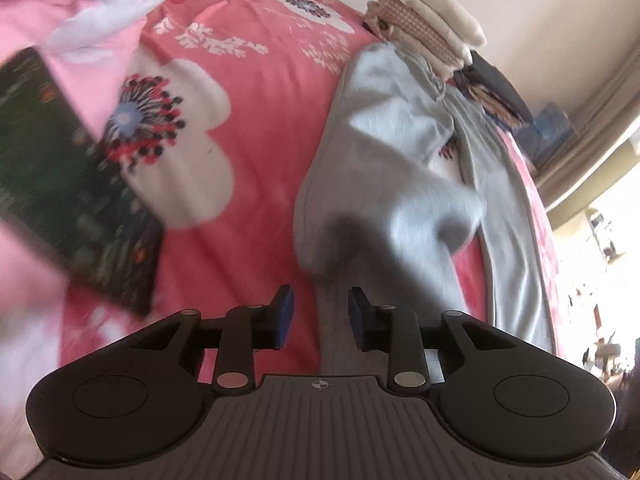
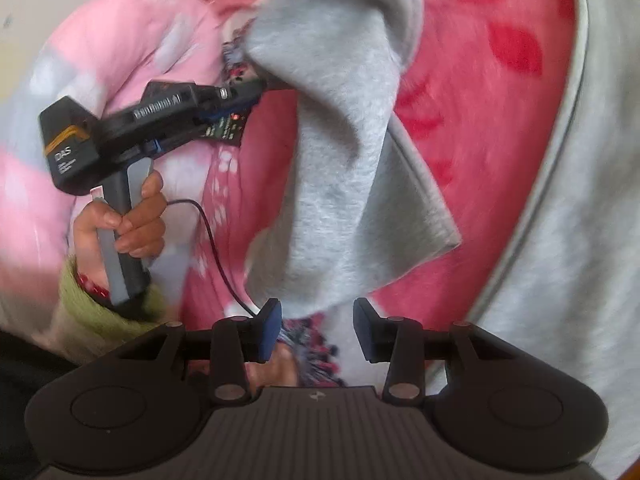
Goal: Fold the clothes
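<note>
Jaws parted, both grippers; only right wrist view shows left gripper (image 2: 276, 84) lifting grey garment (image 2: 340, 160).

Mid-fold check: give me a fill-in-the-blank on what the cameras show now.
1. The grey garment lies on a ___ flowered bedsheet.
2. The left gripper pinches the grey garment; the right gripper is ___.
3. The hand holding the left gripper has a ___ sleeve.
Missing: pink; open; green.
</note>
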`<state>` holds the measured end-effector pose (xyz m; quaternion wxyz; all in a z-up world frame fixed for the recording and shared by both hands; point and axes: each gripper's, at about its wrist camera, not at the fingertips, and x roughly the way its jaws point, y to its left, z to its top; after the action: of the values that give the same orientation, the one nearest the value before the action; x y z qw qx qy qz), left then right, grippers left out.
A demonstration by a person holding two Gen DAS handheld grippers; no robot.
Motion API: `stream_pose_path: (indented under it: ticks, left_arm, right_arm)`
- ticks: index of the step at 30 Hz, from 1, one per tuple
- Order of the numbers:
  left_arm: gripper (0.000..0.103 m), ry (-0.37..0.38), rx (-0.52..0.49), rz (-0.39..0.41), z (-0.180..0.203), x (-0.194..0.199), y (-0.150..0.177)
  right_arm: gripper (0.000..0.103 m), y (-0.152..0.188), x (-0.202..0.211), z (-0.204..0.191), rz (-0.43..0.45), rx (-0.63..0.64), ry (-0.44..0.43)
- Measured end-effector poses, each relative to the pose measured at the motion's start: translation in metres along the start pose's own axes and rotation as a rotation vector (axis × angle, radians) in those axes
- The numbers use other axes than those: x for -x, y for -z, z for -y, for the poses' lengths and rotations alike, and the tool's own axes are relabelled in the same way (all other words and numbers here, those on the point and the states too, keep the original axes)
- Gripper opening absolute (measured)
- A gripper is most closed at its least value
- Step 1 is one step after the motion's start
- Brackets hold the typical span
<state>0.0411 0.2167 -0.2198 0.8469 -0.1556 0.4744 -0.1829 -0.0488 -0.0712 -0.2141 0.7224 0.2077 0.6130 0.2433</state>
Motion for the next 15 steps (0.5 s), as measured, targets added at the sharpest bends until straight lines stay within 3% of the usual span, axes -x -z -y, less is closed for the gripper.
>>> stream_pose_path:
  ticks: [6,9,12,14,15]
  left_arm:
    - [0.033,-0.001,-0.087,-0.127,0.006,0.000,0.040]
    - [0.034,0.008,-0.110,-0.170,0.013,-0.009,0.059]
    - [0.036,-0.022,-0.161,-0.145,0.022,-0.015,0.071]
    - [0.036,-0.047,-0.199,-0.118,0.029,-0.017,0.077]
    - [0.035,-0.056,-0.210,-0.103,0.031,-0.017,0.079]
  right_arm:
    - [0.043,-0.013,-0.001,-0.005,0.082,0.142,0.200]
    - [0.043,-0.021,-0.019,-0.007,0.092,0.188,0.240]
    - [0.043,-0.019,-0.032,0.008,0.063,0.194,0.244]
    - [0.032,-0.014,-0.041,0.012,0.035,0.183,0.247]
    - [0.021,-0.008,-0.041,0.013,0.025,0.179,0.252]
